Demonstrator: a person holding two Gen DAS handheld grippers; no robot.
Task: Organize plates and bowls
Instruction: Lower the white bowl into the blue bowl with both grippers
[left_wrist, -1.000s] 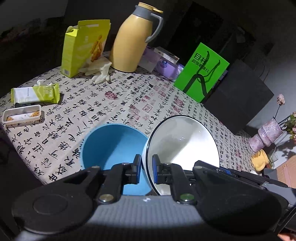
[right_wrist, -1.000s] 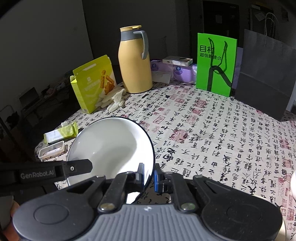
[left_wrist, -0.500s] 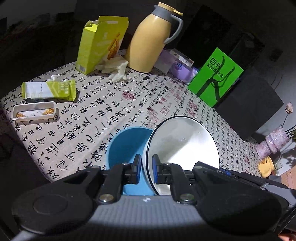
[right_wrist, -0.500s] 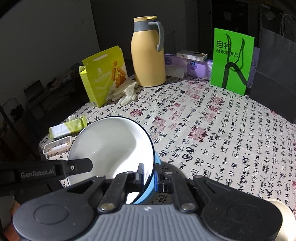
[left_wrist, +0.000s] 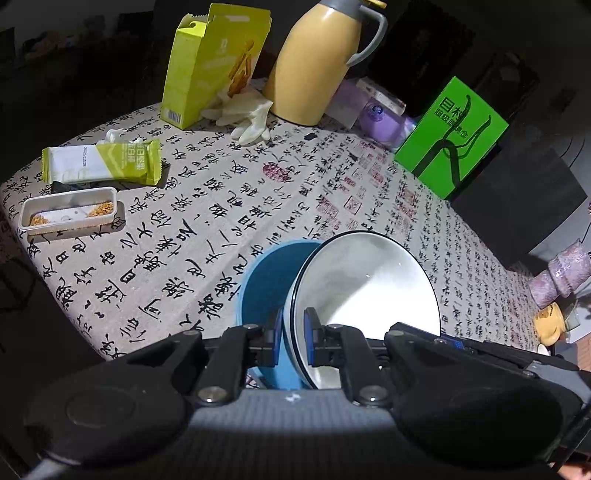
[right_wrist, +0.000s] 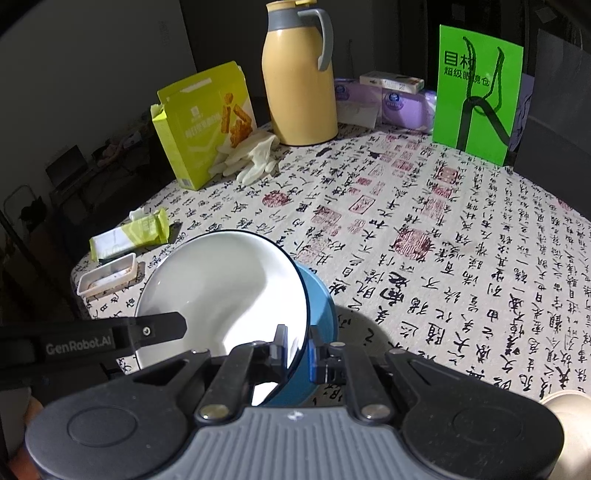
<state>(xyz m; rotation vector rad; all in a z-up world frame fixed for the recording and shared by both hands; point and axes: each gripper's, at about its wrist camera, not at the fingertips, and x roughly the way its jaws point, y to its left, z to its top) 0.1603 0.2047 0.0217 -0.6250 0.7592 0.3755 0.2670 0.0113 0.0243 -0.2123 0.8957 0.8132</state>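
Note:
A white bowl with a dark rim (left_wrist: 365, 284) (right_wrist: 225, 291) hangs tilted between both grippers. My left gripper (left_wrist: 293, 338) is shut on its near left rim. My right gripper (right_wrist: 297, 349) is shut on its near right rim. A blue bowl (left_wrist: 269, 284) (right_wrist: 319, 310) sits on the calligraphy-print tablecloth (left_wrist: 207, 221) directly under the white bowl, partly hidden by it. The white bowl's lower edge dips into the blue bowl's opening. In the right wrist view the left gripper's black finger (right_wrist: 147, 330) lies across the white bowl's left side.
At the back stand a yellow jug (right_wrist: 297, 77), an open lime snack box (right_wrist: 203, 122), pale gloves (right_wrist: 253, 157), purple packs (right_wrist: 388, 105) and a green sign (right_wrist: 478, 101). At the left edge lie a snack wrapper (left_wrist: 99, 164) and a small plastic tray (left_wrist: 68, 214).
Both grippers have carried the white bowl forward and down over the table. The blue bowl, earlier beside and left of it, now lies beneath it.

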